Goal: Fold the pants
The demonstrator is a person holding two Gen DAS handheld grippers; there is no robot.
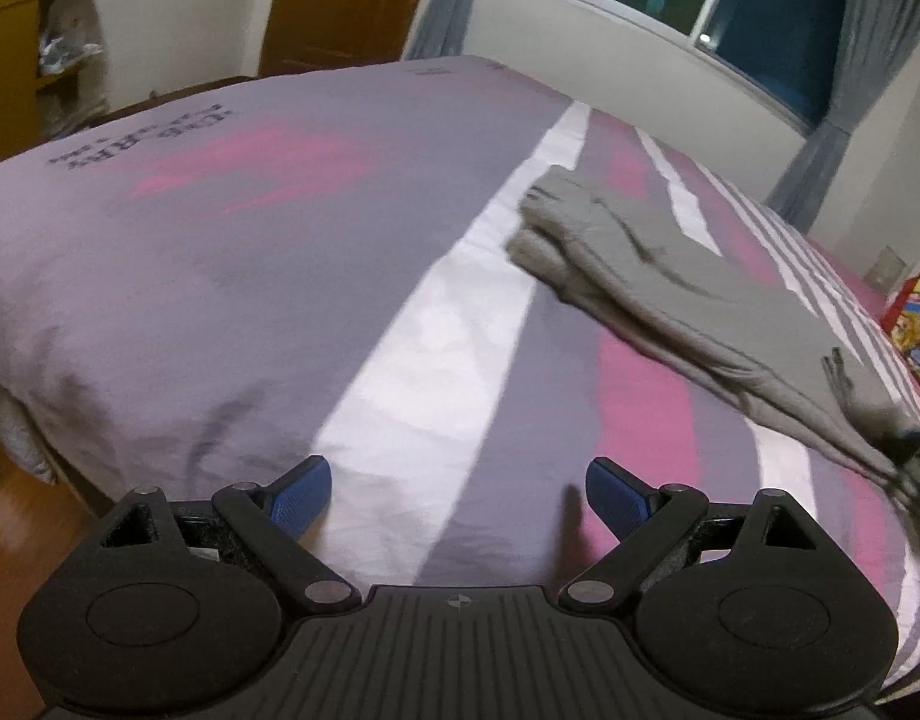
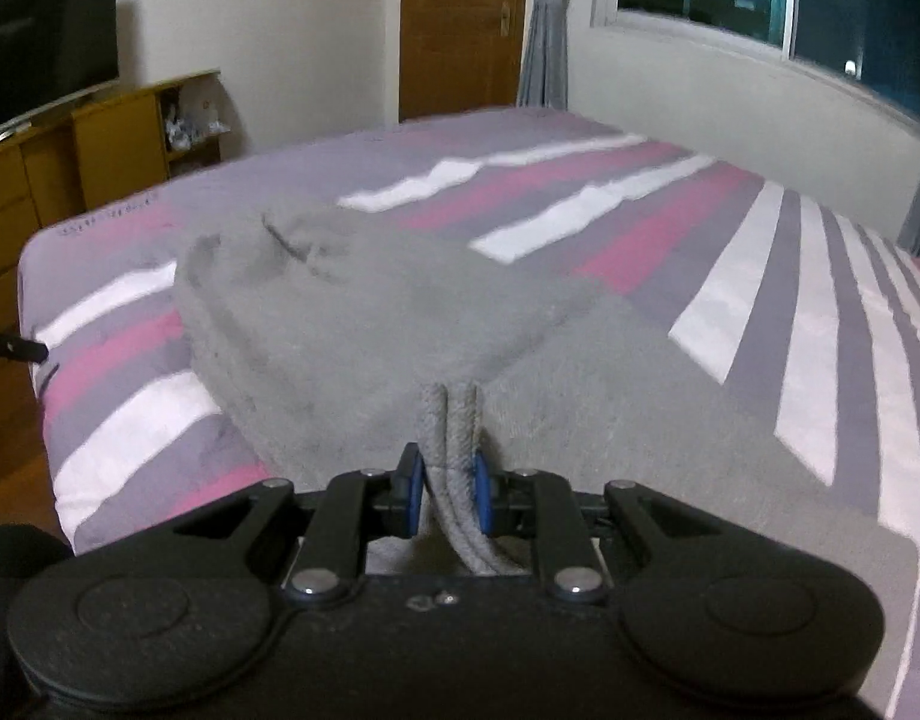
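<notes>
Grey pants (image 1: 670, 294) lie lengthwise on the striped bed cover, to the right in the left wrist view. In the right wrist view the pants (image 2: 364, 312) fill the middle. My right gripper (image 2: 449, 489) is shut on their thick ribbed edge, which is lifted and drawn toward the camera. My left gripper (image 1: 458, 498) is open and empty. It hovers over the bed cover, left of the pants and apart from them. The right gripper shows dimly at the pants' near end in the left wrist view (image 1: 916, 450).
The bed (image 1: 250, 252) has a grey, pink and white striped cover. A wooden cabinet (image 2: 88, 144) with a TV stands at the left. A door (image 2: 460, 24), curtains and a window (image 2: 820, 18) are behind. A colourful object (image 1: 919, 324) lies at the bed's right edge.
</notes>
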